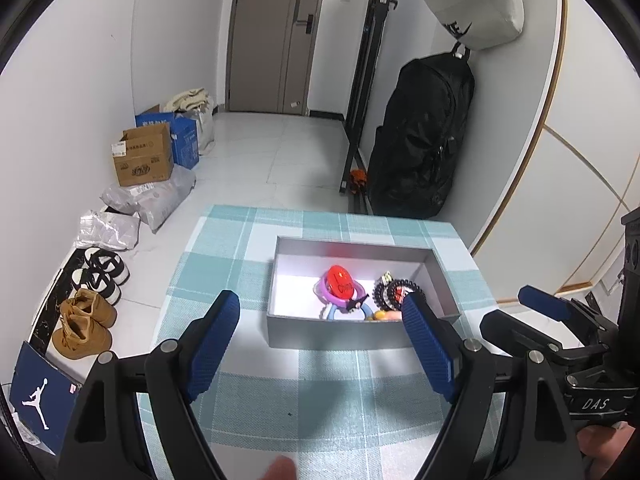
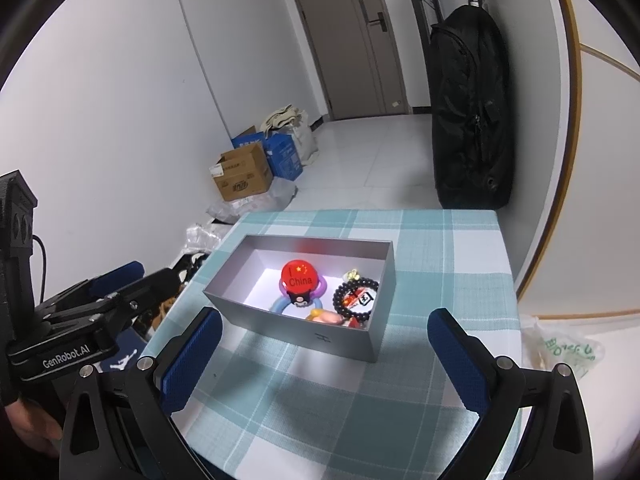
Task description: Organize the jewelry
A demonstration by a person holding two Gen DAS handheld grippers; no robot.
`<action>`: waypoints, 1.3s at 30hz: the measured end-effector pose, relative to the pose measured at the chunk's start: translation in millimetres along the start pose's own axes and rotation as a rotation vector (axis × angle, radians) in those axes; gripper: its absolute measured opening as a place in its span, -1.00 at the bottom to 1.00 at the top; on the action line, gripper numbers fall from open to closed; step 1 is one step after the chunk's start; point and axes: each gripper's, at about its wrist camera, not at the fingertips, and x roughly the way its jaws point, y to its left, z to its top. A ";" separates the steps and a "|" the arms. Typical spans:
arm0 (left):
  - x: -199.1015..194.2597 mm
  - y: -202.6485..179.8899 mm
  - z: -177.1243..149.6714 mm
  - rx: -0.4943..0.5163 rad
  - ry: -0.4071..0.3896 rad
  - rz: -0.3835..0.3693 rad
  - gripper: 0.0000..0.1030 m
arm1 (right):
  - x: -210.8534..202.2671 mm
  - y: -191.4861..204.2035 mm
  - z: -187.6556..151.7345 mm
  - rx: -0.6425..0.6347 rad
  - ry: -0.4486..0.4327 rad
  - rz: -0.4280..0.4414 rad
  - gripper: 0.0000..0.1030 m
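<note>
A grey open box (image 1: 332,336) (image 2: 316,334) stands on the teal checked tablecloth (image 1: 320,400) (image 2: 360,400). Inside it lie a red "China" badge (image 1: 340,282) (image 2: 300,276), purple and blue rings (image 1: 320,290) (image 2: 280,304), a black bead bracelet (image 1: 394,290) (image 2: 356,296) and small charms. My left gripper (image 1: 320,340) is open and empty, just in front of the box. My right gripper (image 2: 326,356) is open and empty, in front of the box too. Each gripper shows at the edge of the other's view.
The small table's edges are close on all sides. Shoes (image 1: 86,320), cardboard boxes (image 1: 144,158) (image 2: 242,178) and plastic bags lie on the floor at the left. A black bag (image 1: 420,140) (image 2: 468,108) hangs at the right wall. A door (image 1: 276,36) is at the back.
</note>
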 end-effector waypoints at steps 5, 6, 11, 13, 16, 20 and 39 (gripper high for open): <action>0.5 0.3 0.0 -0.004 0.007 0.005 0.55 | 2.5 1.3 -0.8 -0.005 0.006 -0.001 1.00; 0.6 0.4 0.1 -0.004 0.006 0.005 0.55 | 2.7 1.4 -1.7 -0.006 0.006 -0.001 1.00; 1.5 0.7 0.2 -0.009 0.014 0.001 0.55 | 4.4 1.3 -1.8 -0.002 0.010 0.001 1.00; 1.2 0.3 0.7 -0.012 0.018 -0.008 0.55 | 5.0 0.9 -2.2 -0.002 0.011 0.000 1.00; 0.7 -1.2 0.8 -0.005 0.012 -0.009 0.55 | 5.1 1.0 -2.2 -0.003 0.012 -0.001 1.00; 0.2 -2.3 0.9 -0.004 0.010 -0.016 0.55 | 4.6 1.0 -2.3 -0.003 0.010 -0.003 1.00; -1.3 -3.8 1.8 -0.005 -0.002 -0.013 0.55 | 5.6 -0.4 -2.5 0.007 0.017 -0.013 1.00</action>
